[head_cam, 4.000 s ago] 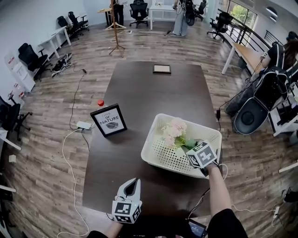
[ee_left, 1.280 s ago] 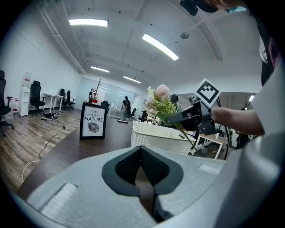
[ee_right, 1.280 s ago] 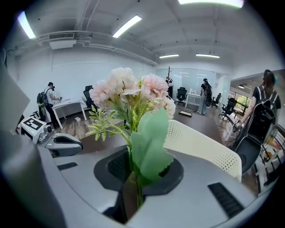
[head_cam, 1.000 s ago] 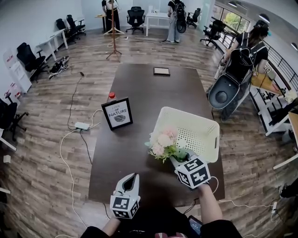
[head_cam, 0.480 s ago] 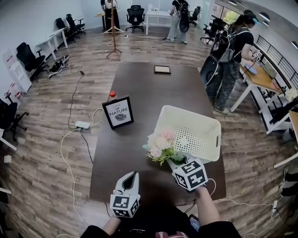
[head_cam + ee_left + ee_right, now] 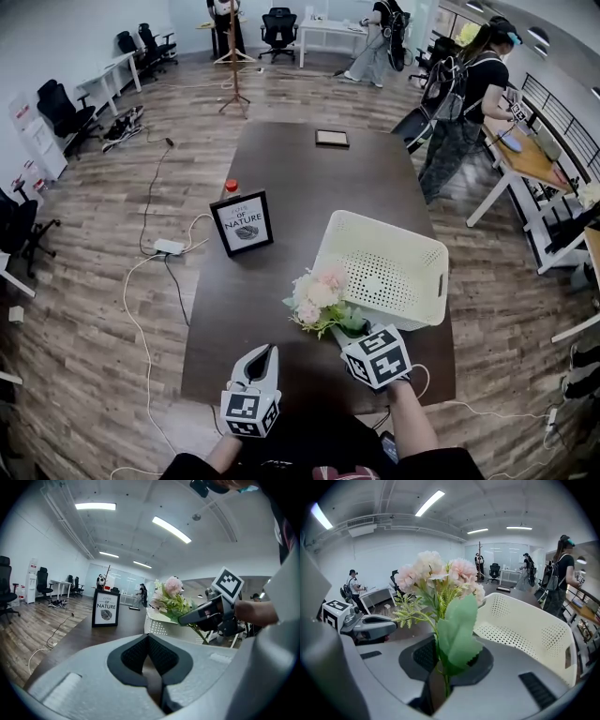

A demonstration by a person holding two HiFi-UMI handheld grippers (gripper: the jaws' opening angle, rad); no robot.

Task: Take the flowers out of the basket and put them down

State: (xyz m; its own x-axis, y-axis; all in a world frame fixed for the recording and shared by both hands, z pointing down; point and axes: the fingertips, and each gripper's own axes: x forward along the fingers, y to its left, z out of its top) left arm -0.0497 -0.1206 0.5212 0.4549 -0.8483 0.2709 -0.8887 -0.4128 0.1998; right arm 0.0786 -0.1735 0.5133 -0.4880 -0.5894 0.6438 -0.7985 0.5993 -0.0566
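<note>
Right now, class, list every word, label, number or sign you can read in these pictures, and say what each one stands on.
"LOVE OF NATURE": on the black-framed sign standing on the table.
The small frame at the table's far end: too small to read.
The cubes on the left gripper and right gripper: square patterns only, no letters.

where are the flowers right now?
Head view, lower centre: flowers clamped by the stems in the right gripper, outside the basket at its near-left corner, over the table.
</note>
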